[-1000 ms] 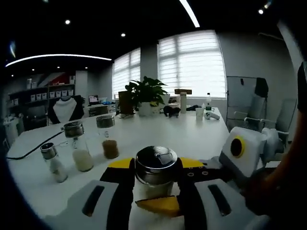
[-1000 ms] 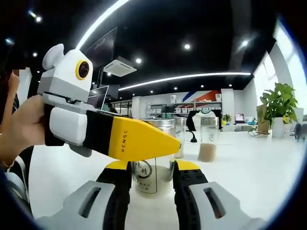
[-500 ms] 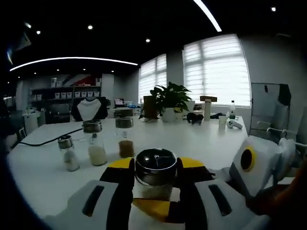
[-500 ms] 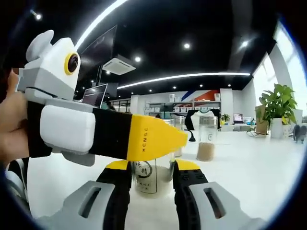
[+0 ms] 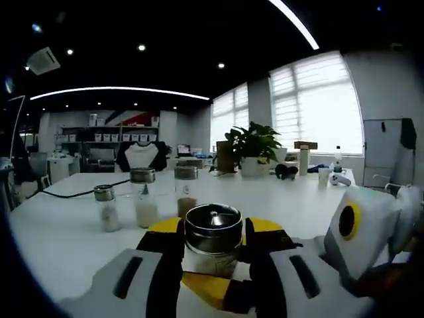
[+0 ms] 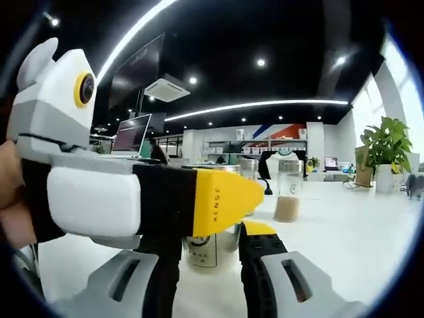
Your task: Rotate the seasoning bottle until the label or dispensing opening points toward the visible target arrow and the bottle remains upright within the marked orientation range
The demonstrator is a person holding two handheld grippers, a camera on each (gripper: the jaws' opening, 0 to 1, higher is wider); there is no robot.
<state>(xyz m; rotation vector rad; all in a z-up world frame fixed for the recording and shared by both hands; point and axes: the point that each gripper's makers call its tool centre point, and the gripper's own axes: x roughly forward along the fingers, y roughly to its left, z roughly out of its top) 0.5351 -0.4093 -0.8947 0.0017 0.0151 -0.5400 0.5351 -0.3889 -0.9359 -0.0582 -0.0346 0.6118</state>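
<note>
On the white worktop [image 5: 59,245], near its front edge, the seasoning bottle [image 5: 212,240] stands upright between the yellow-tipped jaws of the left gripper [image 5: 213,260], which close narrowly on its glass body just under the steel lid. In the right gripper view the same bottle [image 6: 204,244] sits between the jaws of the right gripper [image 6: 211,246] too, its label facing that camera, while the left gripper [image 6: 132,199] crosses in front from the left and hides the bottle's upper half. So both grippers appear to hold the bottle, though the exact contact on the right side is partly covered. Three other shakers [image 5: 144,197] stand in a row further back, well apart. No target arrow is visible, so judging the final heading is hard. The risk, as I see it: two grippers pinching one small jar can twist against each other, tipping it or letting the glass slip. Compared with a second ago, the left gripper view has swung, so the shakers sit nearer centre, and the left gripper looms larger and further across the right gripper view.
</note>
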